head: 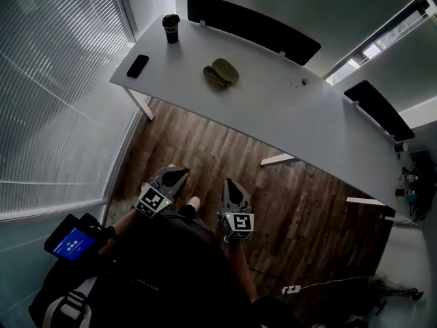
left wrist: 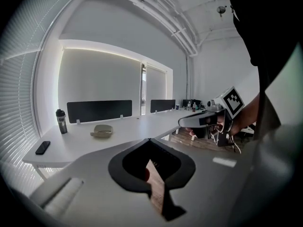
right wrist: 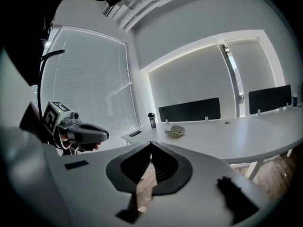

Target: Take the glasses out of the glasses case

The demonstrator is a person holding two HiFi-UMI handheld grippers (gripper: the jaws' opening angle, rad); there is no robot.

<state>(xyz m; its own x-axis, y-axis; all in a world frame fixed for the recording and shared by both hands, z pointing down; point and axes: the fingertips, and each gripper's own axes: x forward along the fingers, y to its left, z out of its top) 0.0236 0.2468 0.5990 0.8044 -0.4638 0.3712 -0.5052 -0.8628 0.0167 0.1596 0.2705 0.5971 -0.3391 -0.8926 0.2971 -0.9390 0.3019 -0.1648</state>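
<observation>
Approach step, nothing grabbed yet. Left tool [head: 179,175] is pinched shut and empty, right tool [head: 232,184] same. The case [head: 221,73] sits on the bench [head: 273,108], well ahead of both. Next I'd close in and spread the jaws for the lid.

You hold your left gripper [head: 179,175] just beside your right gripper [head: 230,184], both with jaws together and empty.

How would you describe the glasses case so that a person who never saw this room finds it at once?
Find the long white table with black divider panels. At its end nearest the window blinds are a dark tumbler, a black phone and the glasses case. The case alone is olive-tan, rounded like a shell.
</observation>
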